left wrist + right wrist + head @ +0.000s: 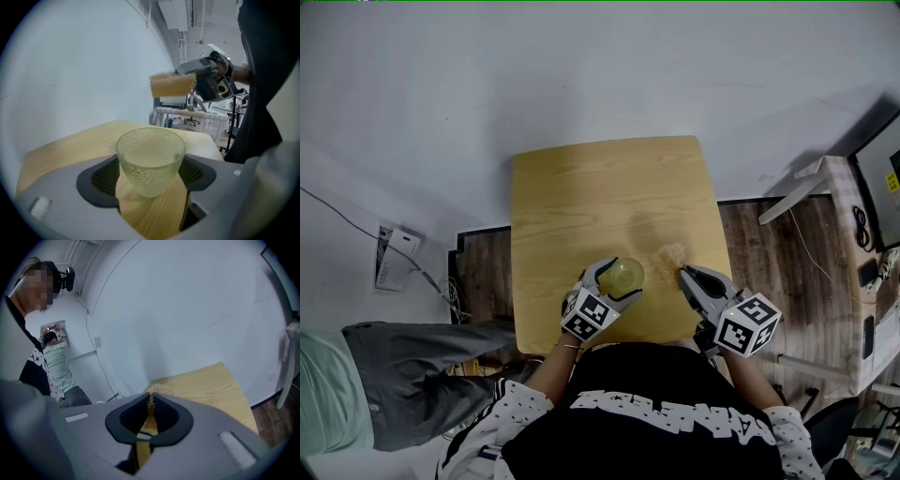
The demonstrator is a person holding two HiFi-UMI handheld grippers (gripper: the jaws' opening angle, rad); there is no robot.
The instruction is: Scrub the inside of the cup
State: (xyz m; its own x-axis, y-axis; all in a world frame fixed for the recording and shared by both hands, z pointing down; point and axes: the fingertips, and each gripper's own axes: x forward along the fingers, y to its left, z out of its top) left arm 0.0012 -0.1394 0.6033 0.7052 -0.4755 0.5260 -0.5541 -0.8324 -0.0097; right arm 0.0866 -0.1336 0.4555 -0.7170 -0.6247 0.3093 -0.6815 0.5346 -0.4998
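**Item: cup-scrubbing station, one table, two hand-held grippers**

- Table: pale wood, square top. Nothing lies on it loose; both items below are carried over the strip by its near edge.
- Cup: clear dimpled glass with a yellow-green tint, upright, mouth up. It sits about midway along the near edge. Whether its base touches the wood or hangs just above cannot be told. The inside looks empty, with no foam or water visible.
- Left gripper: clamped on the cup, one jaw on each side of the lower wall.
- Scrubbing pad: a block of coarse straw-coloured fibre, loofah-like. It is in the air, just beside the cup towards the right edge and higher than the rim, not touching the glass.
- Right gripper: closed on the pad. Its own view shows fibres pinched in the narrow slit between the jaws, with most of the pad sticking out past the tips.
- Bystander: a person in grey trousers on the floor to the left, well apart from the table.

**Progress, as judged:** both grips are made and the cup is steadied. Scrubbing itself is not yet under way, because the pad is outside the mouth. Left to do: lower the pad through the rim, then work it around the inner wall and bottom.
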